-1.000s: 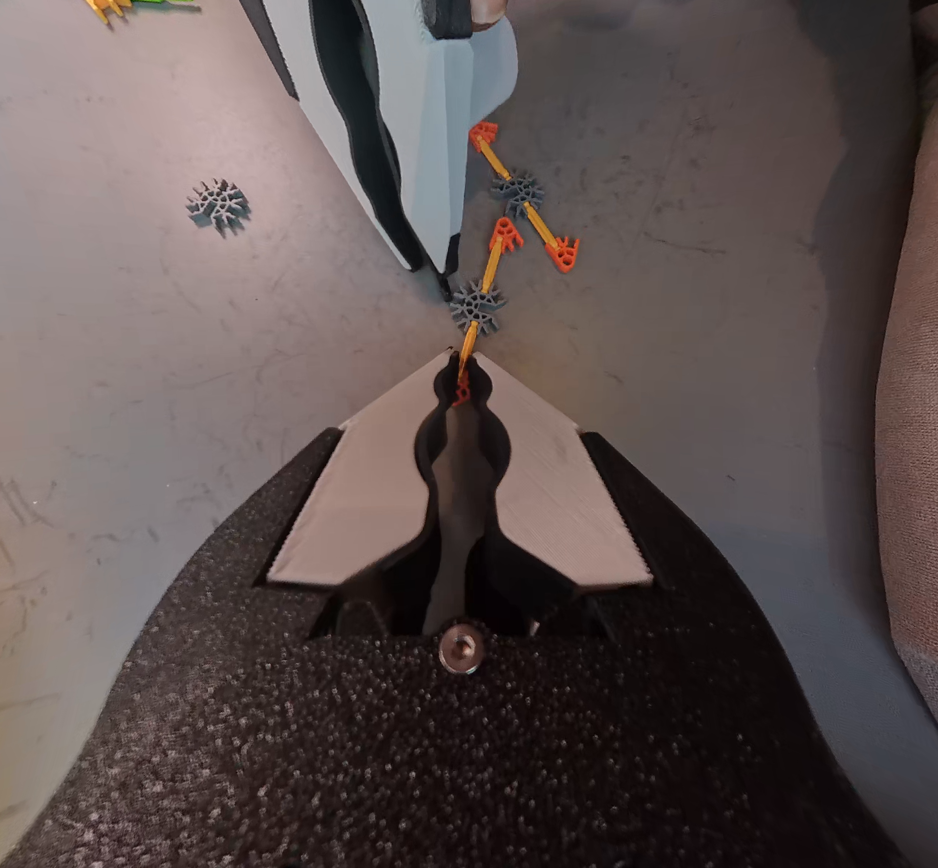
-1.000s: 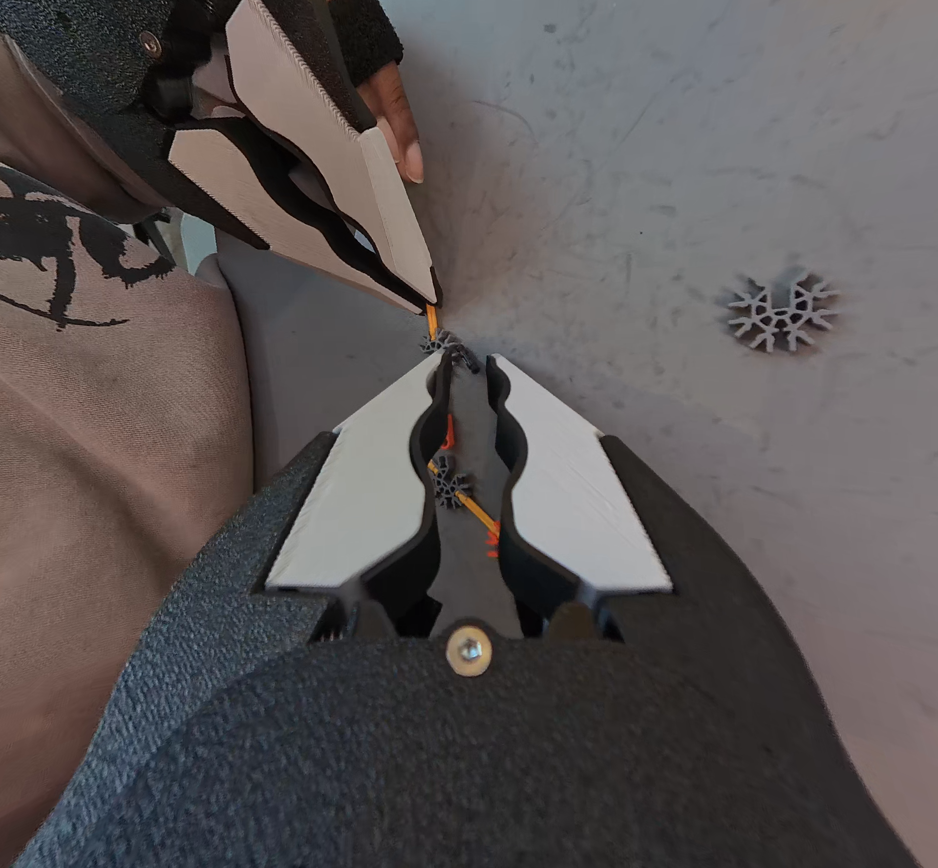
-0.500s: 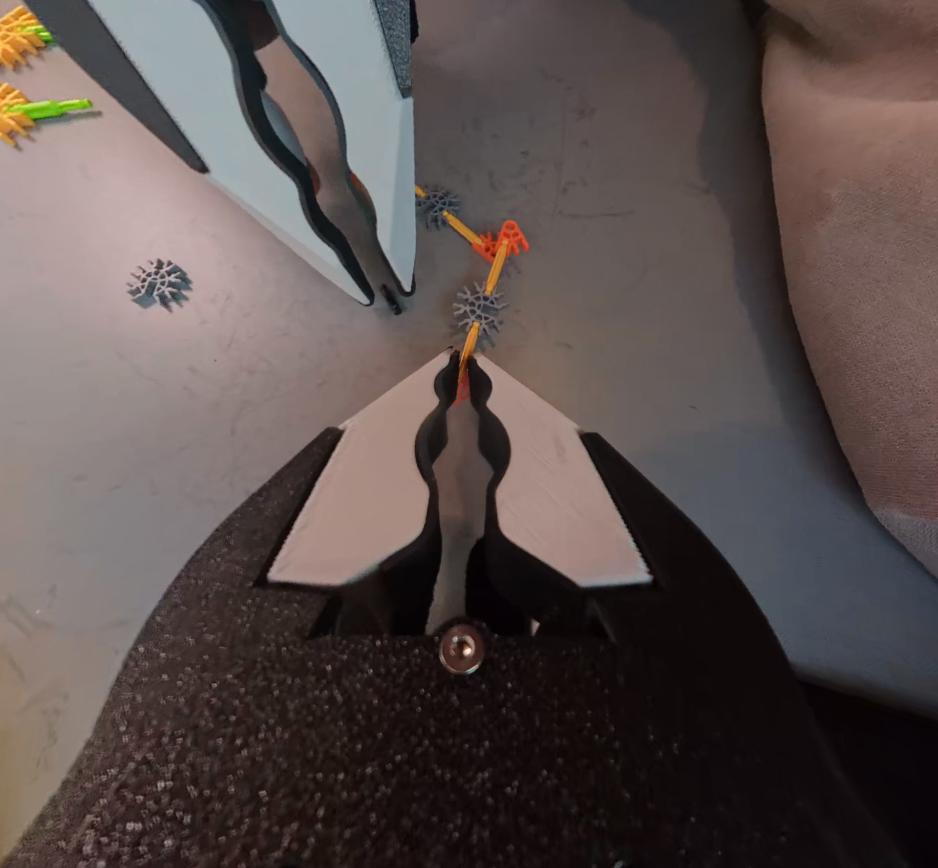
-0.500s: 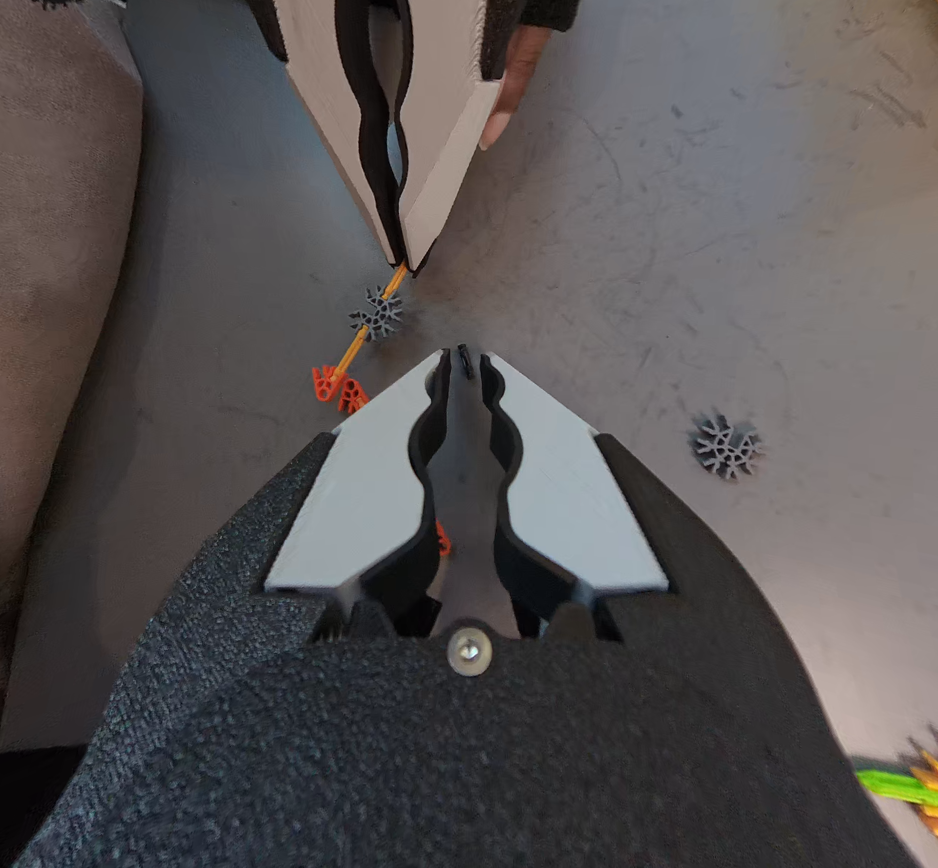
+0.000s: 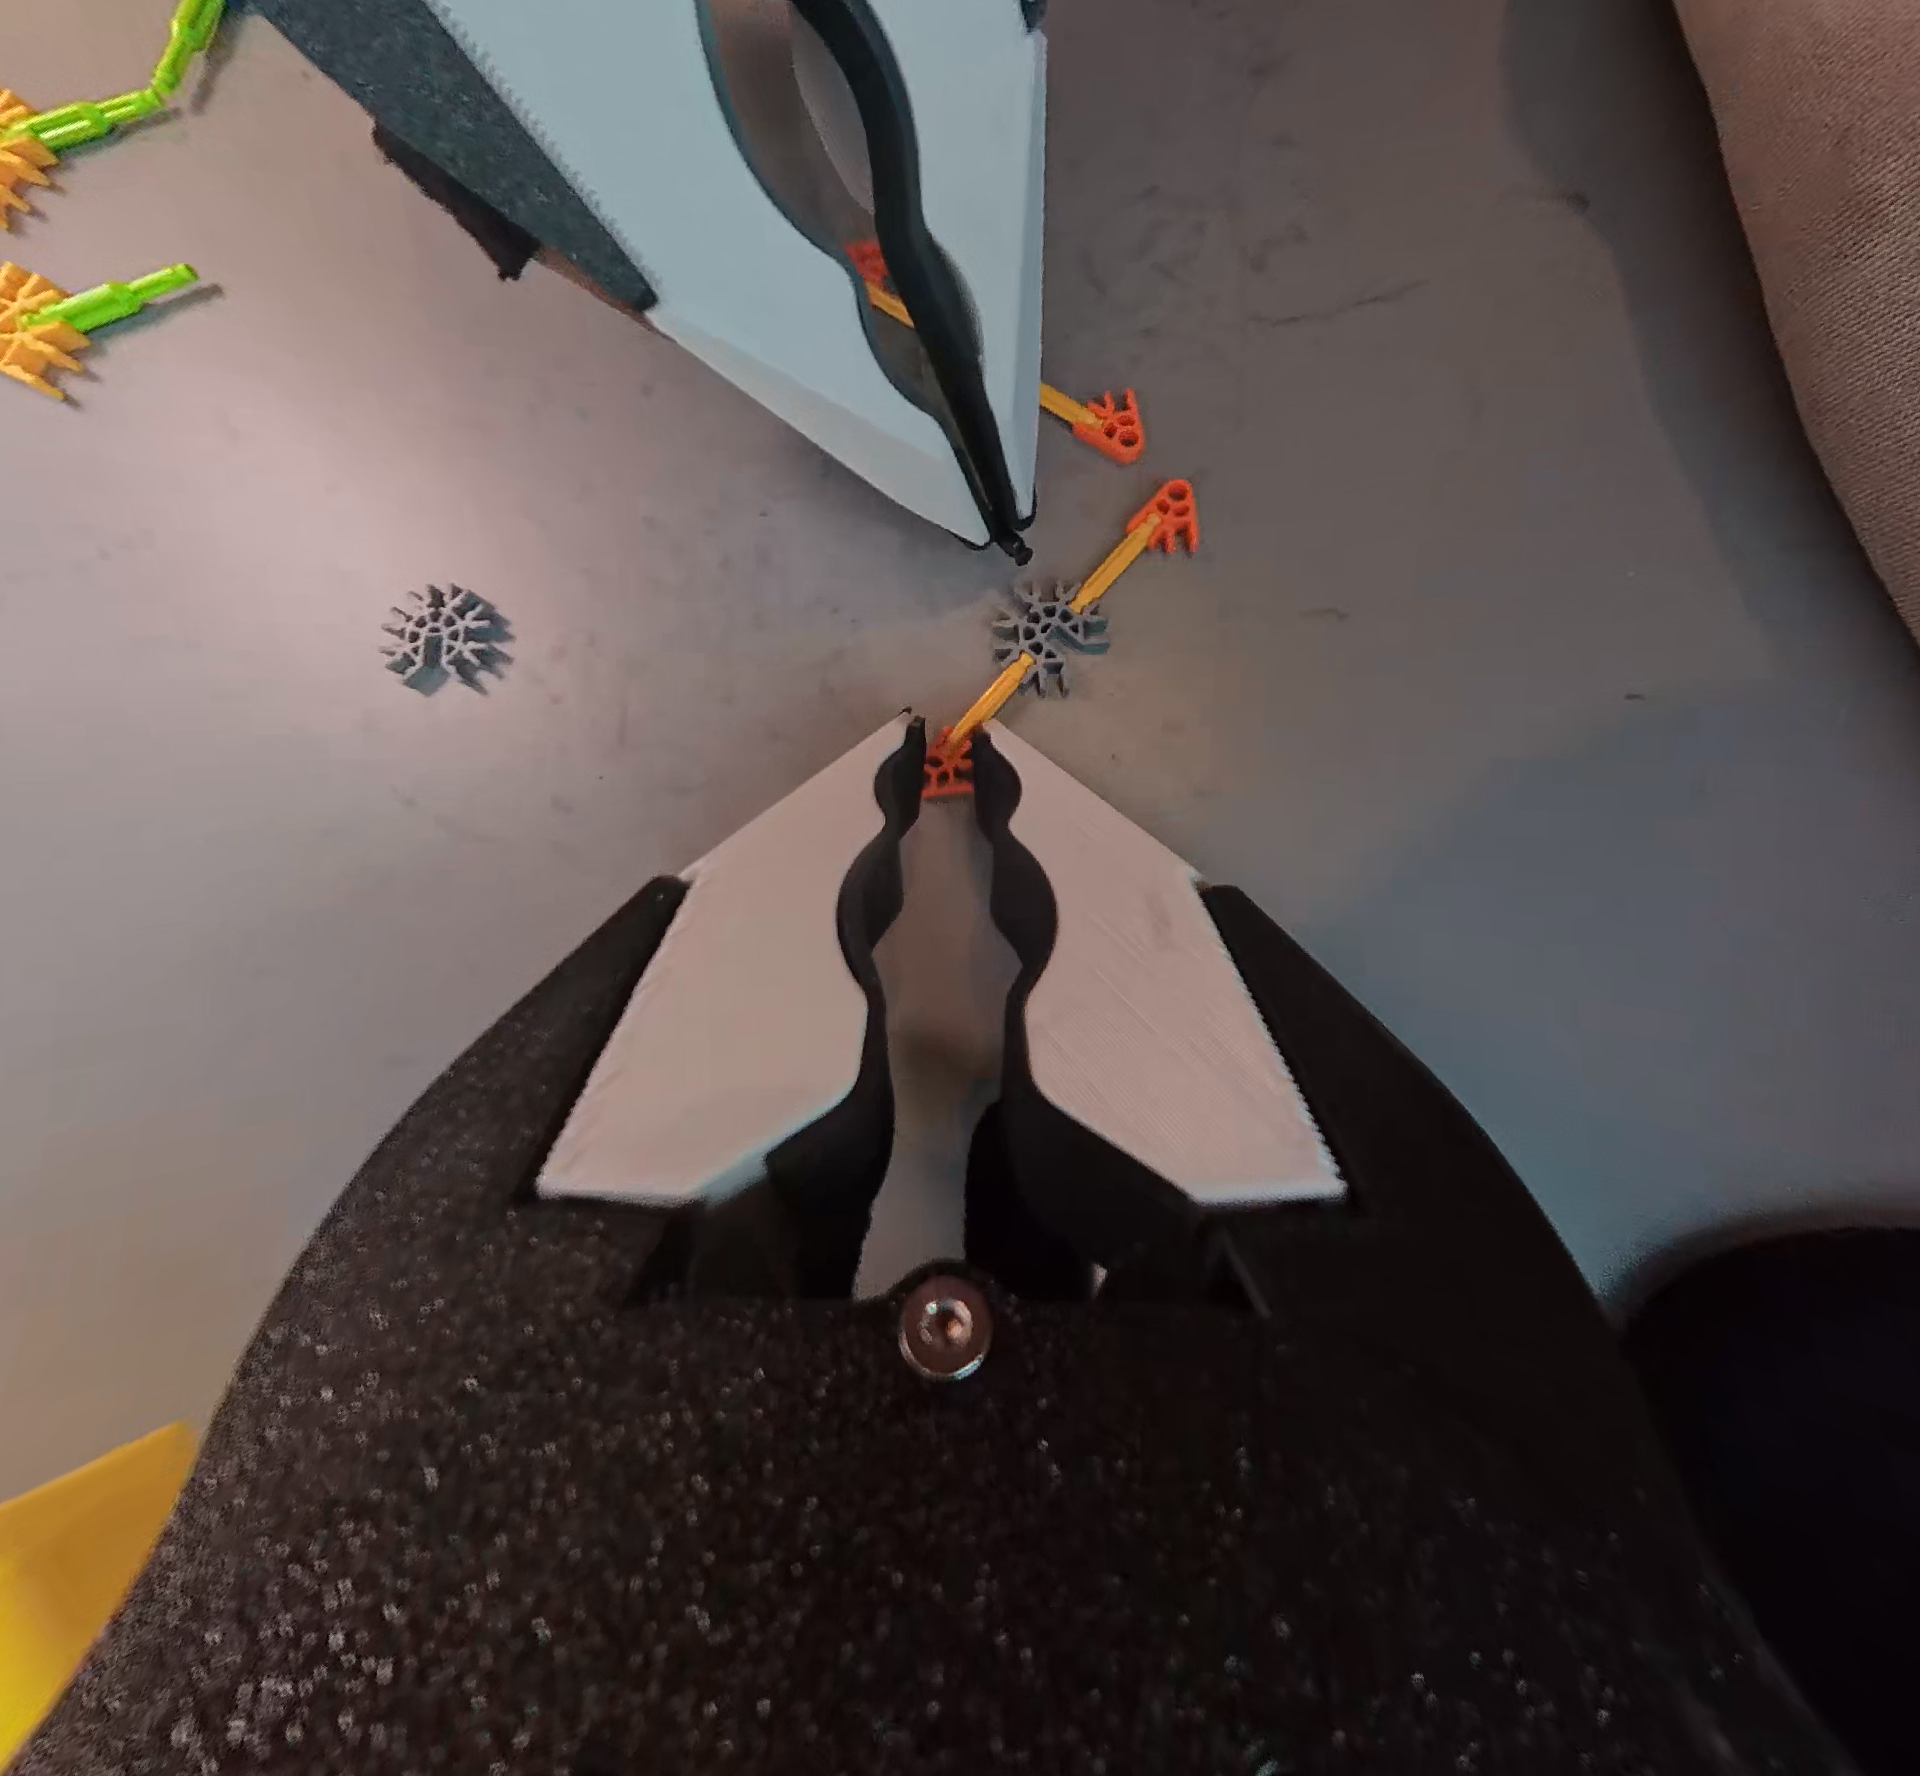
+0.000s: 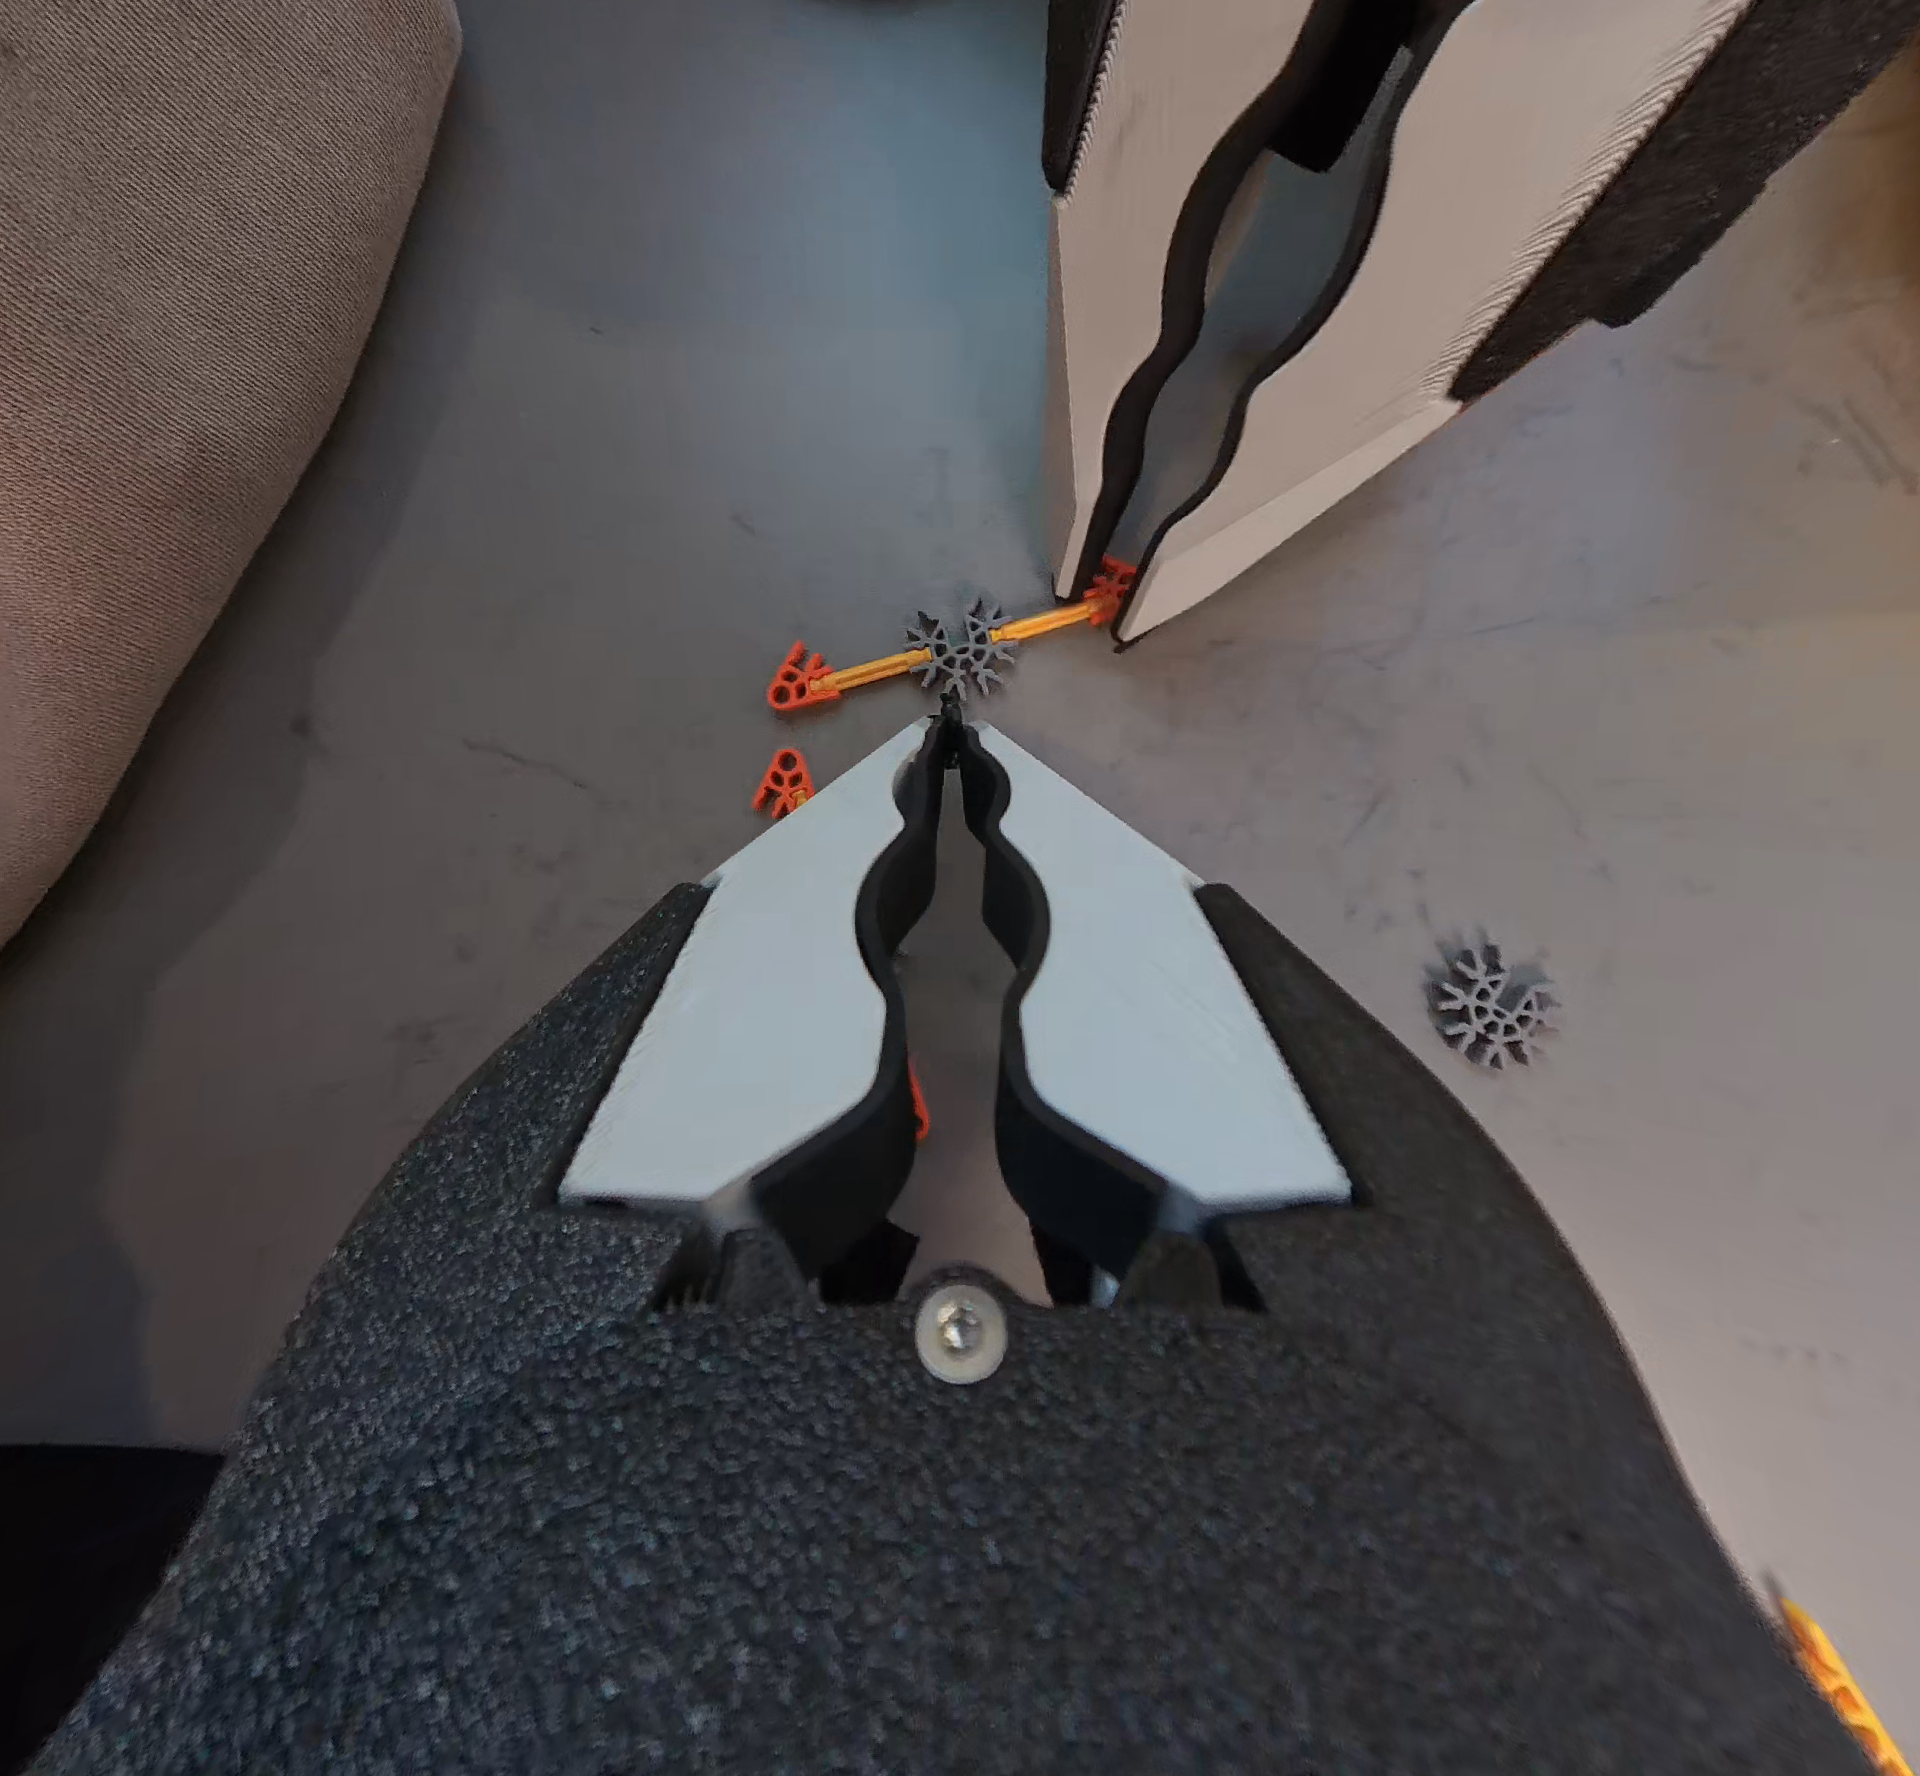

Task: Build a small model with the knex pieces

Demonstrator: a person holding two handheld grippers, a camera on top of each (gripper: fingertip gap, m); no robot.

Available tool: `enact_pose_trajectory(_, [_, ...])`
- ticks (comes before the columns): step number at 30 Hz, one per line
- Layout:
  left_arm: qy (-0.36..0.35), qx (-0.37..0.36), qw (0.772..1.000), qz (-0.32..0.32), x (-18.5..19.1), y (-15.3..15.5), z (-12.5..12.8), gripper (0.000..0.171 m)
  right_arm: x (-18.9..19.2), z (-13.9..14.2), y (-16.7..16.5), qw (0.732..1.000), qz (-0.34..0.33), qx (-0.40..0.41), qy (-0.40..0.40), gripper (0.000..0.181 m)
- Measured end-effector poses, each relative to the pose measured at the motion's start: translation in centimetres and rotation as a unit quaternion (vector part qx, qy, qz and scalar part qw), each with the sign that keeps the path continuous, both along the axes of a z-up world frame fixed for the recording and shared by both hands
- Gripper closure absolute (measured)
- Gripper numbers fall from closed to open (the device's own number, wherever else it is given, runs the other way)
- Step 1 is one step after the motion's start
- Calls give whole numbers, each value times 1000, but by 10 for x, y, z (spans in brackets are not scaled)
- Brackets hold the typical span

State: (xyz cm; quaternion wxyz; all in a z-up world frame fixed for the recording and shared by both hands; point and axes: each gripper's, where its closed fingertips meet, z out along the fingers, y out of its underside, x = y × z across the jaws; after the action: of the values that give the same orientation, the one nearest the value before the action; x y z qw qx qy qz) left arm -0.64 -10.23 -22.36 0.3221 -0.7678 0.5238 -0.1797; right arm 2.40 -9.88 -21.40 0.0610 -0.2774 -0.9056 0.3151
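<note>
The left gripper [image 5: 948,737] grasps the orange connector [image 5: 948,772] that ends a yellow rod [image 5: 995,693]. The right gripper [image 6: 948,731] is clenched on a small black piece [image 6: 948,714], just beside the grey hub [image 6: 961,656] at its six o'clock.

Your work surface is a grey, scuffed tabletop [image 5: 1403,791]. Take the grey snowflake connector [image 5: 1049,630] with yellow rods through it as your landmark: each rod ends in an orange clip, the farther one [image 5: 1169,521] lying on the table. Just beyond that clip a second orange-tipped rod [image 5: 1107,422] lies apart. Well to the landmark's left sits a loose grey snowflake connector [image 5: 447,635]. Farther left, at the edge, lie green rods with yellow connectors [image 5: 73,313], possibly joined together.
</note>
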Motion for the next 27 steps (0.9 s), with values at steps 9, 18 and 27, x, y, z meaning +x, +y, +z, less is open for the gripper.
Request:
enact_pose_trajectory(9, [-2, 7, 1000, 14, -2, 2, 0, 163, -9, -7, -2, 999, 21, 30, -9, 181])
enact_pose_trajectory(18, [-5, 10, 1000, 13, -2, 3, 0, 163, -8, -8, -2, 999, 20, 40, -22, 180])
enact_pose_trajectory(27, [-4, 12, 1000, 11, -2, 2, 0, 163, -12, -2, -4, 999, 20, 29, -22, 181])
